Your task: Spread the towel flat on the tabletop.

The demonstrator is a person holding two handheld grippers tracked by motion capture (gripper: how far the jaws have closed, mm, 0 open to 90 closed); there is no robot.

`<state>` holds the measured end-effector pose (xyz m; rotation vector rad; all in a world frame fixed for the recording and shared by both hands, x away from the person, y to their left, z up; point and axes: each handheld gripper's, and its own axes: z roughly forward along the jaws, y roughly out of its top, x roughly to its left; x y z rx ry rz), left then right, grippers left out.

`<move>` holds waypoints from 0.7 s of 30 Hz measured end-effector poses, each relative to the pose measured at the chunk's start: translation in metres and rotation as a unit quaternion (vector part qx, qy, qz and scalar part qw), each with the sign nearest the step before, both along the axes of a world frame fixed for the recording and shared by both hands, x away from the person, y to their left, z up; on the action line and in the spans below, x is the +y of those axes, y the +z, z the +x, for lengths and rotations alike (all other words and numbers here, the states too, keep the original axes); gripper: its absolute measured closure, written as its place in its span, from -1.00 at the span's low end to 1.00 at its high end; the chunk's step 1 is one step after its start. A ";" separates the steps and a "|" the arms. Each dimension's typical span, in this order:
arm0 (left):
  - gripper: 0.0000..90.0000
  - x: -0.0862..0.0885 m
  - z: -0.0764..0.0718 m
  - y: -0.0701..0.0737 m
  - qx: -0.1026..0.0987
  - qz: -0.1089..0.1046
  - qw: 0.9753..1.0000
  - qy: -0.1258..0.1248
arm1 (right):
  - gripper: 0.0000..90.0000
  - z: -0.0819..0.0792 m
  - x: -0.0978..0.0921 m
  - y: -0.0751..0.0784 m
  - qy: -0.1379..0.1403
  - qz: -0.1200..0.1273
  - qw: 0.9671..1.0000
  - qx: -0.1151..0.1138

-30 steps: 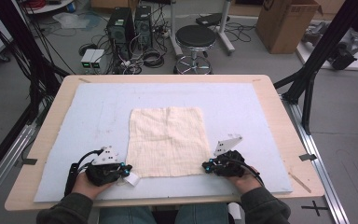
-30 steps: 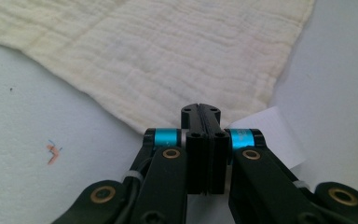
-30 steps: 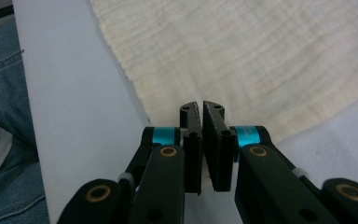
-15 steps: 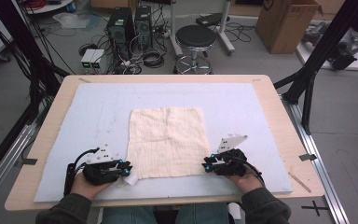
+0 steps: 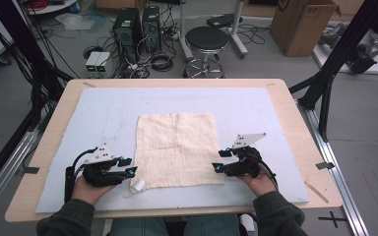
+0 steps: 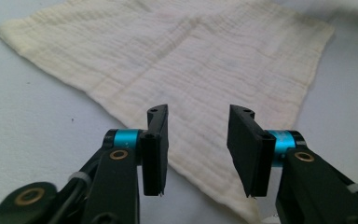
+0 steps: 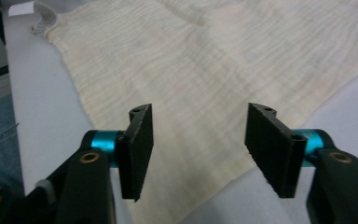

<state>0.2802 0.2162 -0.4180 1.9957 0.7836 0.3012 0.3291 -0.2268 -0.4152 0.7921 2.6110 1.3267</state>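
Note:
A cream square cloth (image 5: 177, 147) lies flat on the pale blue mat (image 5: 103, 113), with a small white tag (image 5: 139, 185) at its near left corner. My left gripper (image 5: 129, 166) rests at the cloth's near left edge, open, its jaws pointing across the cloth (image 6: 191, 60). In the left gripper view the left gripper (image 6: 198, 140) has nothing between its fingers. My right gripper (image 5: 218, 161) sits at the near right edge, also open. The right gripper view has my right gripper (image 7: 198, 140) just over the cloth's (image 7: 214, 60) corner, and the tag (image 7: 21, 8) far off.
The mat covers most of a wooden table (image 5: 295, 123). Behind the table stand a black stool (image 5: 205, 42), computer towers (image 5: 138, 24) with cables, and a cardboard box (image 5: 302, 24). Black frame posts (image 5: 334, 64) rise at both sides.
Both grippers have shifted only slightly, a little forward along the cloth's side edges. The cloth has stayed flat and in place.

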 end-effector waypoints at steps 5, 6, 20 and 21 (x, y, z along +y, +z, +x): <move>0.18 0.000 0.007 0.007 0.000 -0.007 1.000 0.004 | -0.32 0.011 -0.002 0.006 -0.012 0.000 1.000 0.000; 0.16 0.000 0.009 0.008 -0.001 -0.005 1.000 0.006 | -0.35 0.014 -0.002 0.008 -0.017 0.002 1.000 0.000; 0.07 -0.003 0.039 0.026 -0.001 0.001 1.000 0.014 | -0.43 0.040 0.002 0.022 -0.017 0.004 1.000 0.005; 0.07 -0.004 0.041 0.027 -0.001 0.004 1.000 0.014 | -0.43 0.042 0.003 0.024 -0.018 0.004 1.000 0.006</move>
